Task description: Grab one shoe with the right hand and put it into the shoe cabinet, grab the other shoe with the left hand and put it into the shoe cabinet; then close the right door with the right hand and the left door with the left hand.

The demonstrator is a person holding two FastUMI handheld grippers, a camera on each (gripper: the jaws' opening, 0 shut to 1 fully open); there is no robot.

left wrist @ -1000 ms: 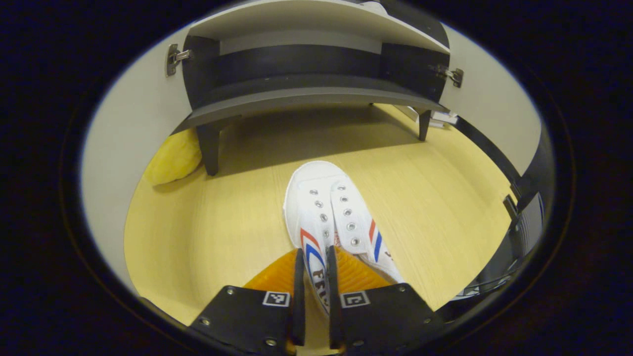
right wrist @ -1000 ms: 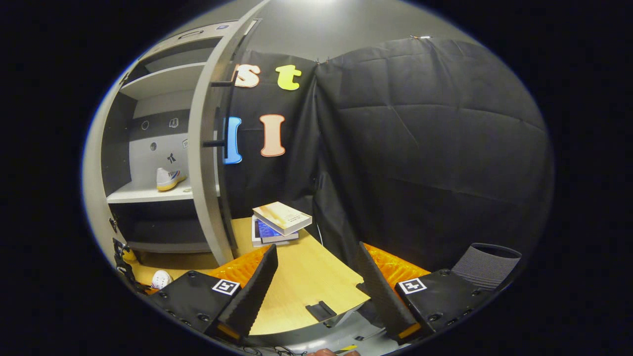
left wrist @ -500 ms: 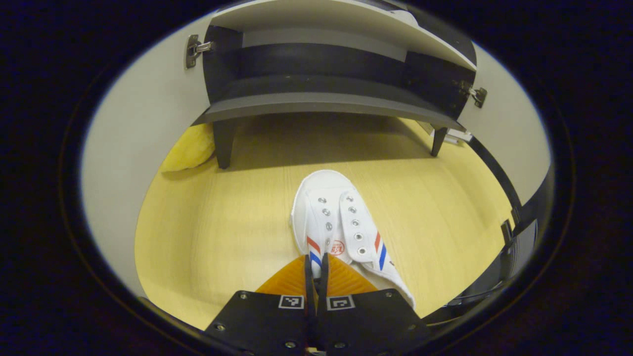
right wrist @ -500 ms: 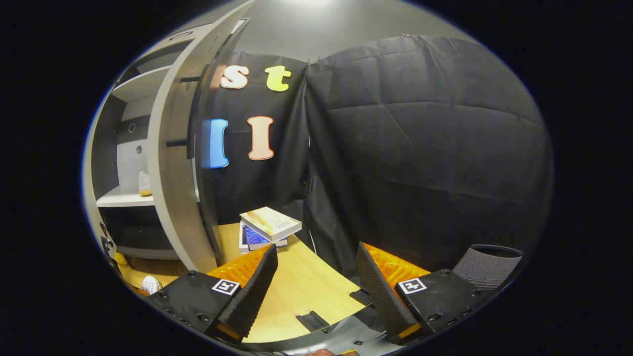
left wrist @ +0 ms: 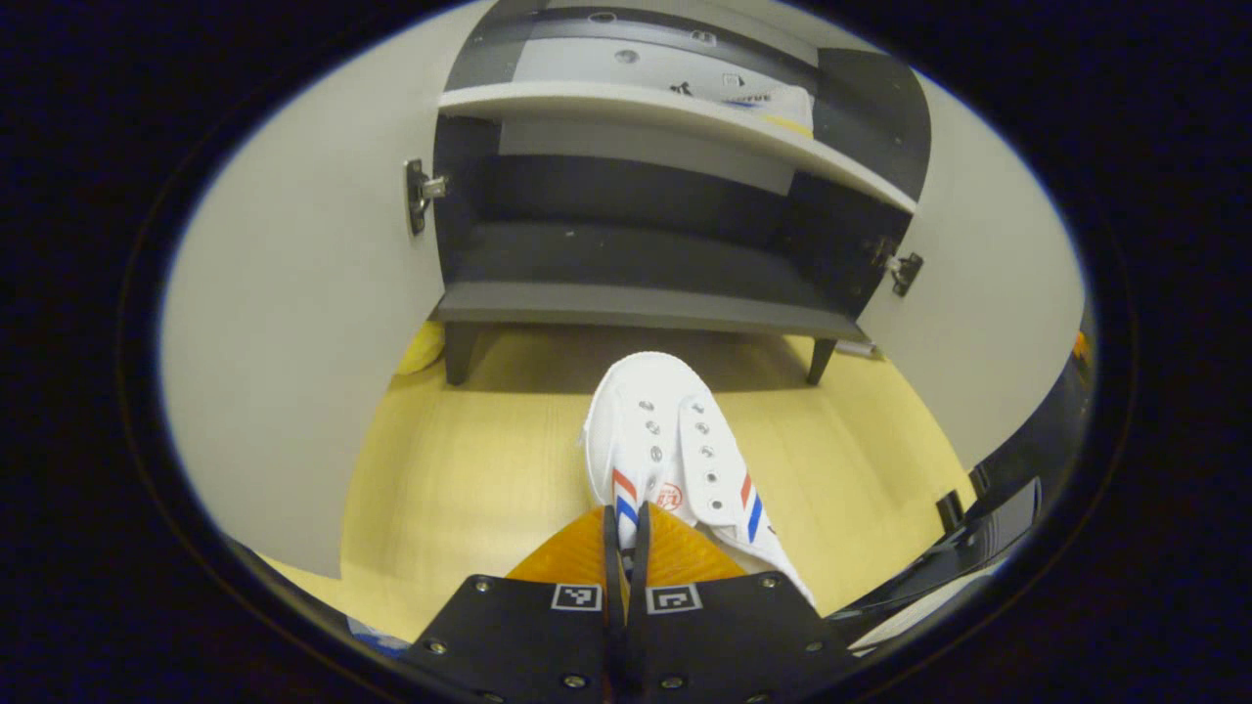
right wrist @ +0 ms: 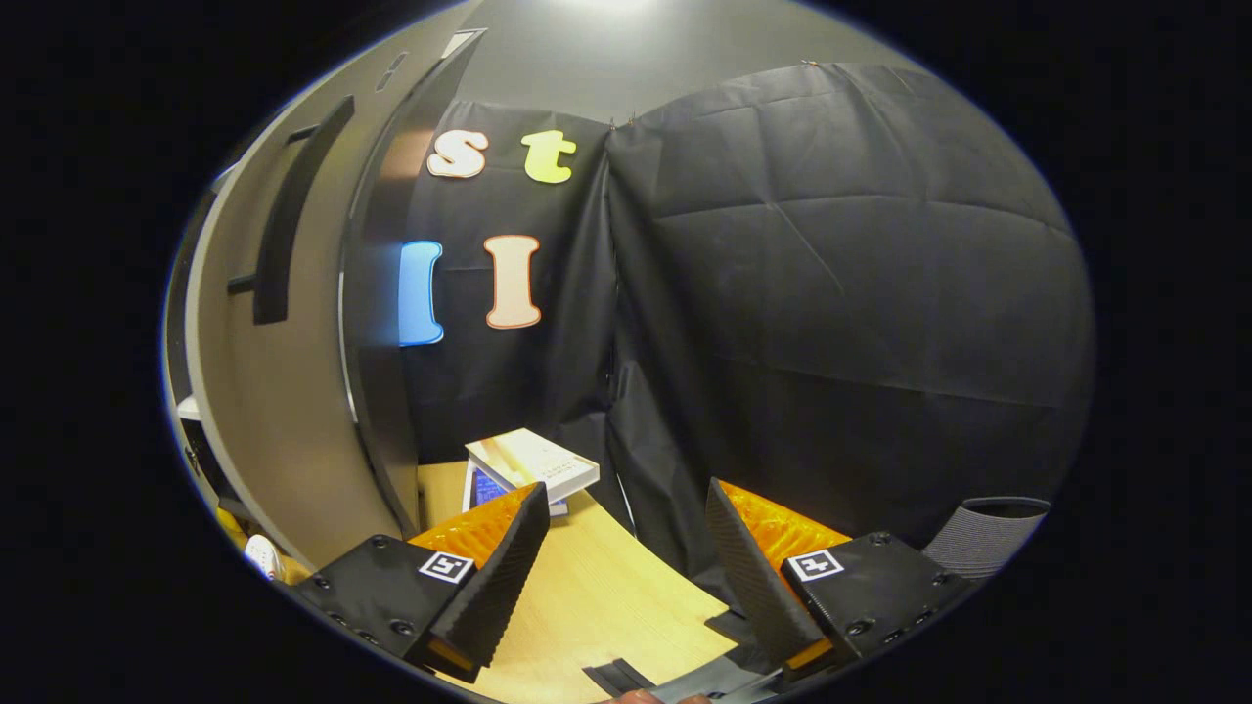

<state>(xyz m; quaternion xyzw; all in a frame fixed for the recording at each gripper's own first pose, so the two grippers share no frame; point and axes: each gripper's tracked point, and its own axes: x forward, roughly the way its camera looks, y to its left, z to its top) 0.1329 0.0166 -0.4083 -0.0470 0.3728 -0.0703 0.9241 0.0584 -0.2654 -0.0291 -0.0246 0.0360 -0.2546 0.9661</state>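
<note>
A white shoe [left wrist: 665,445] with red and blue stripes points toe-first at the open shoe cabinet [left wrist: 636,293]. My left gripper [left wrist: 626,513] is shut on the shoe's side edge near the eyelets, orange fingers pressed together on the fabric. The other shoe [left wrist: 773,98] sits on the cabinet's white upper shelf [left wrist: 626,106], at the right. Both pale doors stand open: the left door [left wrist: 293,323] and the right door [left wrist: 988,313]. My right gripper [right wrist: 626,486] is open and empty above the wooden floor [right wrist: 597,606], beside the right door's outer face [right wrist: 284,391] with its black handle [right wrist: 284,210]. The held shoe's toe [right wrist: 262,555] peeks past that door.
A yellow soft thing [left wrist: 425,347] lies by the cabinet's left leg. Stacked books [right wrist: 528,462] lie on the floor behind the right door. A grey ribbed bin [right wrist: 983,533] stands at the far right by the black cloth wall.
My left gripper shut on the shoe's edge, then rose and tilted up with it toward the cabinet. The right gripper view swung so the door's outer face hides the shelves.
</note>
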